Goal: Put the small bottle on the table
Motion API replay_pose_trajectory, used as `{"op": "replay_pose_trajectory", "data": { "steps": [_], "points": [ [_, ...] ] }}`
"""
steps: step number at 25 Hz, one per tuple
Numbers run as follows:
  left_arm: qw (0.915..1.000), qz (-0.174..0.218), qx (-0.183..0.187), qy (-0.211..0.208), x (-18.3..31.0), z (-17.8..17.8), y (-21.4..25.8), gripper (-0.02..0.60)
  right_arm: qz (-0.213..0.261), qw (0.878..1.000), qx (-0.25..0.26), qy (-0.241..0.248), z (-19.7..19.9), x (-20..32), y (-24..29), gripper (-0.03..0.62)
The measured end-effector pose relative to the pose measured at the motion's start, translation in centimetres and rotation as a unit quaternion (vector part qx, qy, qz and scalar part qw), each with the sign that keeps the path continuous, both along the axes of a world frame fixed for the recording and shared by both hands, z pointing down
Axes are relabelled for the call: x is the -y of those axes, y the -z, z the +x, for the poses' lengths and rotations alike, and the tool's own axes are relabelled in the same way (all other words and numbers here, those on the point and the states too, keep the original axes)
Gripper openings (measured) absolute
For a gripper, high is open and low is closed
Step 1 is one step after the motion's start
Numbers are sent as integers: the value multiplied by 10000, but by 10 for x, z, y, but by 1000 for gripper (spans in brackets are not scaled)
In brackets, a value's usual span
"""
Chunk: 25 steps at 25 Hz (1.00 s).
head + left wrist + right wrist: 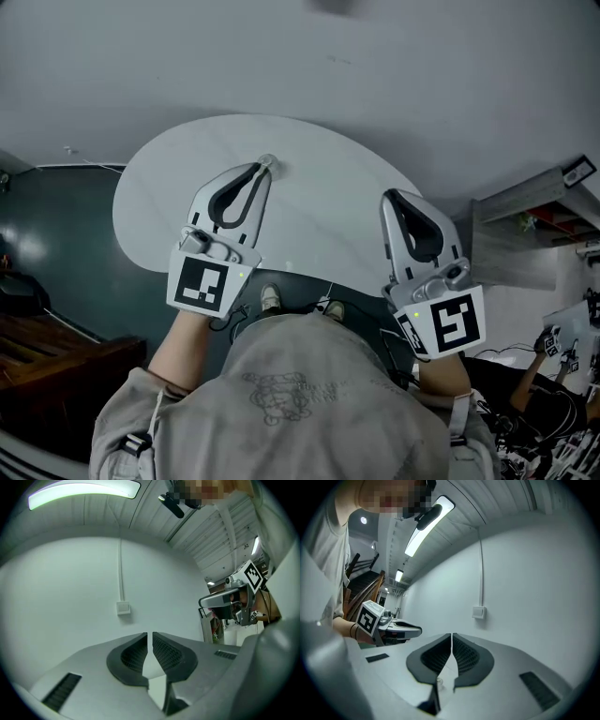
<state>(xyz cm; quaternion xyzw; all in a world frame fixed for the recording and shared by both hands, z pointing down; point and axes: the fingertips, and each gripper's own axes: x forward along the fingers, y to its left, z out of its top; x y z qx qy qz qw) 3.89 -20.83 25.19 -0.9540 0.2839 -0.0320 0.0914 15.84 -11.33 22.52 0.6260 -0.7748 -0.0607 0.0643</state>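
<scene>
**Both tools shut and empty over the white bench**

The left tool (265,167) is shut. In the left gripper view its two dark jaws stand close together with only a thin slit, and nothing is between them. The right tool (389,197) is shut too. The right gripper view shows its jaws almost touching, with nothing between them.

Each tool is held in one hand. The left tool has a marker cube (200,284) at its back end, and the right tool has its own marker cube (455,322).

In the head view the left tool's tip shows over the middle of the bench (328,220), toward the far edge. The right tool's tip shows at the right edge of the bench. The two tools are well apart. I cannot tell how high they are above the bench.

No view shows the small bottle, so I cannot tell where it is.

The person's shoes (270,298) peek out at the near edge of the bench. The floor (66,216) to the left is dark. Both gripper views look at a white wall with a small switch box (123,607) and a long ceiling light (79,489) above.
</scene>
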Motion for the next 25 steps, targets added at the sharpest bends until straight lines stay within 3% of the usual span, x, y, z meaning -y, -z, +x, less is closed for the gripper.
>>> {"op": "replay_pose_trajectory", "data": {
  "steps": [18,25],
  "points": [
    [9982,-344,450,-180,-37,14,-45,26,-614,9979,216,-39,11,-26,-58,31],
    [9977,-378,546,-107,-38,10,-50,25,-646,9977,216,-1,10,-26,-61,31]
  ]
}}
